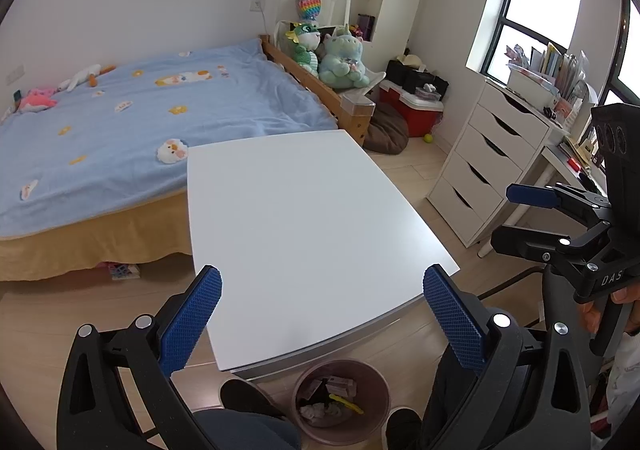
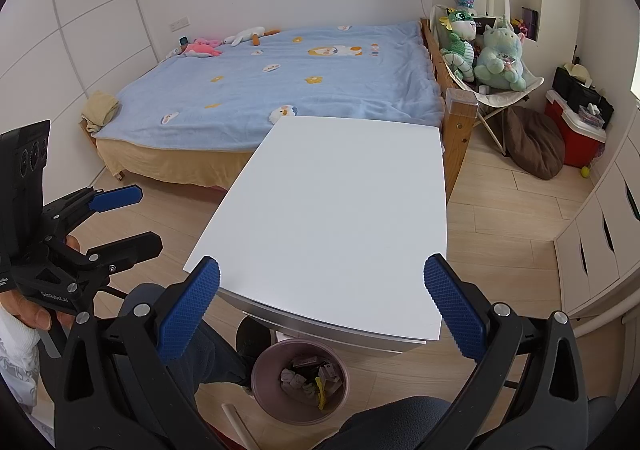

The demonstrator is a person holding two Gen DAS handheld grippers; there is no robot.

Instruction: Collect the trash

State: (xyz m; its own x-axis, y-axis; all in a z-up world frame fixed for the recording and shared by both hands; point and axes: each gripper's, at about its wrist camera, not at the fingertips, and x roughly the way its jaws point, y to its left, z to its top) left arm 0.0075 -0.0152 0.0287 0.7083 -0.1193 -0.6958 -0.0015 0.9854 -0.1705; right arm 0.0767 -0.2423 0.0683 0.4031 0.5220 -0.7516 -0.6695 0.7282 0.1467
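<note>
A mauve trash bin (image 1: 340, 402) stands on the floor by the near edge of a white table (image 1: 304, 218); it holds crumpled paper, wrappers and a yellow piece. It also shows in the right wrist view (image 2: 300, 382), with the table (image 2: 340, 210) beyond it. My left gripper (image 1: 322, 322) is open and empty, above the table's near edge. My right gripper (image 2: 320, 314) is open and empty, also above the near edge. The right gripper shows at the right of the left wrist view (image 1: 532, 218), and the left gripper at the left of the right wrist view (image 2: 124, 218).
A bed with a blue blanket (image 1: 140, 122) lies behind the table. Plush toys (image 1: 340, 62), a red cooler (image 1: 416, 110), a brown cushion (image 1: 386, 128) and a white drawer unit (image 1: 484, 162) stand at the right. My legs and shoes (image 1: 248, 394) are near the bin.
</note>
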